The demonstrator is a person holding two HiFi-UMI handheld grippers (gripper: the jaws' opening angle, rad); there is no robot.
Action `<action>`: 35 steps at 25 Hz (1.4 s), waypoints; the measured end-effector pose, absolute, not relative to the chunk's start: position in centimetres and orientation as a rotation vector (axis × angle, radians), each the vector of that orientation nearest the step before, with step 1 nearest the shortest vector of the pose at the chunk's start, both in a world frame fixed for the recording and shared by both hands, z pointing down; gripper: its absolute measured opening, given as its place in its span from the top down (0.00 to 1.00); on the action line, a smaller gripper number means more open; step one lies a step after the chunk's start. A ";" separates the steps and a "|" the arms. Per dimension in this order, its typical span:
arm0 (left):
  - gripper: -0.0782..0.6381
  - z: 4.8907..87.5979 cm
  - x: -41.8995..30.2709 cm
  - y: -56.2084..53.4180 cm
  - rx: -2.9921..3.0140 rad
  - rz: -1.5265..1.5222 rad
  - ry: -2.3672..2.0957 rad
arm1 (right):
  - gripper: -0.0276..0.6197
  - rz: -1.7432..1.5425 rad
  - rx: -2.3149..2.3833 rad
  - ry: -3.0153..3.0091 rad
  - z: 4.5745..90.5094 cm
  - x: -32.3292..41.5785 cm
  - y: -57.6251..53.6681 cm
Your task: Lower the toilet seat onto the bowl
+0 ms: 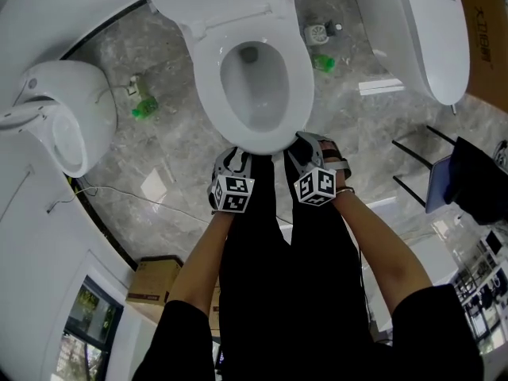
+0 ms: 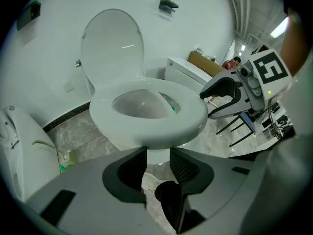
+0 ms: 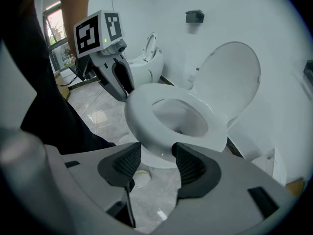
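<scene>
The white toilet seat lies flat on the bowl, and the lid stands upright against the wall behind it. My left gripper hangs at the front rim of the seat, left of centre, and my right gripper hangs at the front rim, right of centre. In the left gripper view the seat's front edge sits just beyond my left gripper, whose jaws are apart with nothing between them. In the right gripper view the seat lies just past my right gripper, also open and empty.
A second toilet stands at the right and another white fixture at the left. Green items and small fittings lie on the marble floor. A cardboard box sits near left; a black-framed stand is at right.
</scene>
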State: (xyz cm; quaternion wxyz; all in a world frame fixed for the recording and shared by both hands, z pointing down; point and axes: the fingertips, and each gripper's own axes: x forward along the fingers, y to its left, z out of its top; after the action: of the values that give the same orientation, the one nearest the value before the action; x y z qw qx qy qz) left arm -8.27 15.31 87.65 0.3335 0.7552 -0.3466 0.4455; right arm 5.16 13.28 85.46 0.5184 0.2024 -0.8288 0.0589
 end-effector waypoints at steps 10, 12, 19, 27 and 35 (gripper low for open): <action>0.68 90.0 -8.0 16.2 1.949 1.154 -0.848 | 0.61 0.161 0.509 -1.934 87.6 5.3 14.2; 0.69 90.4 -8.1 16.4 1.940 1.146 -0.839 | 0.61 0.160 0.505 -1.925 88.2 5.3 14.4; 0.69 92.2 -7.8 16.8 1.921 1.132 -0.816 | 0.60 0.148 0.517 -1.902 90.0 5.6 14.8; 0.69 94.3 -7.8 17.4 1.896 1.140 -0.826 | 0.60 0.185 0.506 -1.897 92.0 5.5 15.3; 0.69 96.0 -7.6 17.3 1.888 1.157 -0.820 | 0.60 0.184 0.506 -1.913 93.7 5.7 15.2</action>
State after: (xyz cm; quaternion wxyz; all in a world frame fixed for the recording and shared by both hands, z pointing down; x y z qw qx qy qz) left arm -7.62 17.34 96.03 0.3803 0.7395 -0.3212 0.4532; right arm 5.70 15.21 93.67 0.5458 0.2135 -0.8066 0.0775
